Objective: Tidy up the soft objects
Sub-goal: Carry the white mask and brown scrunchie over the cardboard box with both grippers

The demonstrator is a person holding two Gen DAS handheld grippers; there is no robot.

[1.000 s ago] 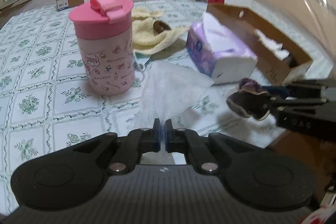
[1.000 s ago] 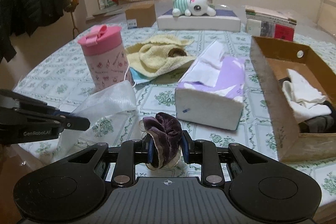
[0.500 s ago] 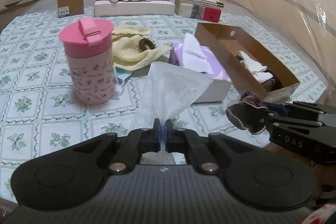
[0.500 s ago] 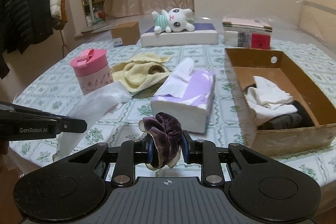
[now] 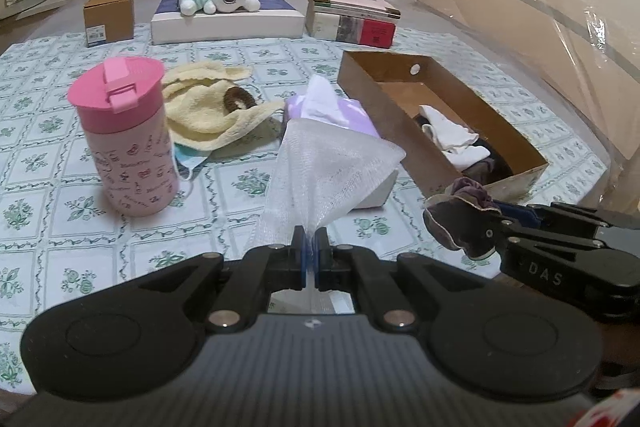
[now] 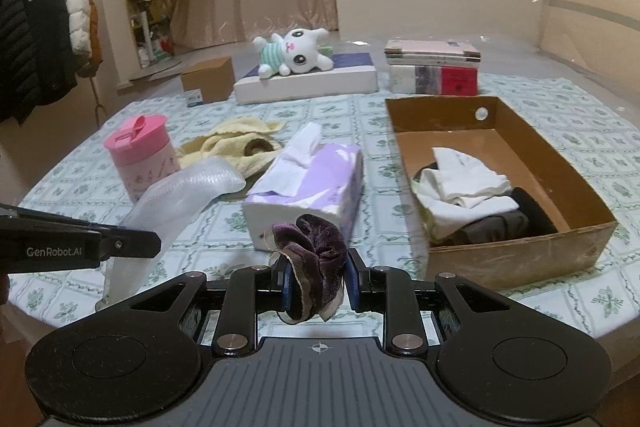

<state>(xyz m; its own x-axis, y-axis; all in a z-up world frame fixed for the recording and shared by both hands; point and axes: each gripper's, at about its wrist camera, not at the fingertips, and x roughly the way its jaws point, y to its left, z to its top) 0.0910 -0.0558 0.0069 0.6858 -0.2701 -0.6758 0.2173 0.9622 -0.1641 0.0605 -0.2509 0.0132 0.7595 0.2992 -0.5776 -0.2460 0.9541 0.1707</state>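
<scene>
My left gripper (image 5: 309, 251) is shut on a sheer white mesh bag (image 5: 328, 171), held above the table's near edge; the bag also shows in the right wrist view (image 6: 176, 199). My right gripper (image 6: 318, 281) is shut on a dark purple velvet scrunchie (image 6: 314, 251), seen from the left wrist view (image 5: 460, 223) to the right of the bag. A brown cardboard box (image 6: 520, 259) at right holds white and dark cloths (image 6: 464, 187). A yellow towel (image 5: 208, 107) with a brown hair tie (image 5: 239, 99) lies mid-table.
A pink lidded cup (image 5: 124, 135) stands at left. A purple tissue box (image 6: 312, 187) sits in the middle. A plush bunny (image 6: 296, 55) on a white box, a small cardboard box (image 6: 208, 81) and stacked books (image 6: 434, 71) line the far edge.
Both grippers have pulled back and risen from the table, still holding the mesh bag and the scrunchie. More of the box and far table shows now.
</scene>
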